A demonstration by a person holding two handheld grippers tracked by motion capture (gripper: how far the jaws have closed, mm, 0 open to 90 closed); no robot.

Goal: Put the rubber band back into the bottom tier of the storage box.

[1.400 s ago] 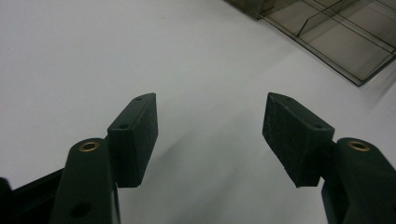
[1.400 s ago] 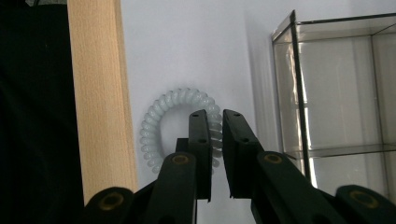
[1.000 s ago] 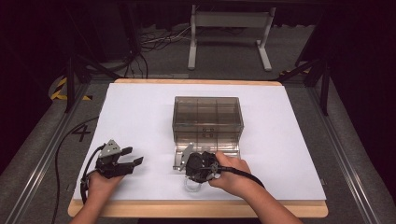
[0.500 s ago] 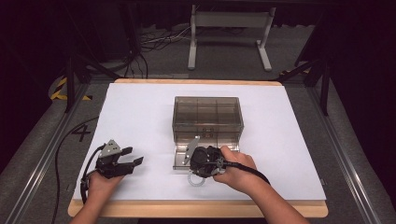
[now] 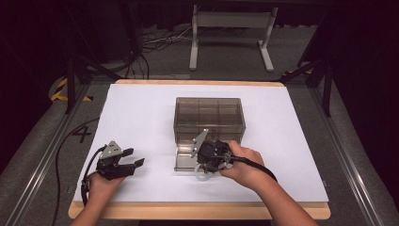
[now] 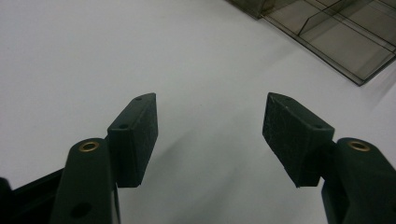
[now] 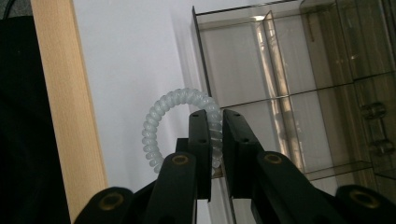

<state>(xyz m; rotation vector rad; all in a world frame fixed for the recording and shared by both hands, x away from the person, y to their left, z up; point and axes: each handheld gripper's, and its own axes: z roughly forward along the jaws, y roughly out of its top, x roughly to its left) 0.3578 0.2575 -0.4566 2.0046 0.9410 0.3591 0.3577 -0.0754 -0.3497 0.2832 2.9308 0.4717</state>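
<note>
At the left of the high view we saw the left gripper (image 5: 134,163) resting low over the white sheet (image 5: 141,117), near the table's front edge. Its jaws stood wide apart with nothing between them — in the left gripper view the two black pads (image 6: 135,135) framed bare white surface, and a corner of the smoky clear organizer box (image 6: 336,37) lay well off at the upper right. Open room lay all around that gripper.

Toward the middle, the right gripper (image 5: 207,162) sat just in front of the organizer box (image 5: 209,117), over its lowered front panel. In the right gripper view its jaws (image 7: 215,140) were nearly together, pinching a translucent white spiral coil ring (image 7: 161,116); the ring curved out to the left of the pads, above the sheet. The box's dividers filled the right of that view — the wooden table edge (image 7: 65,102) ran down the left.
</note>
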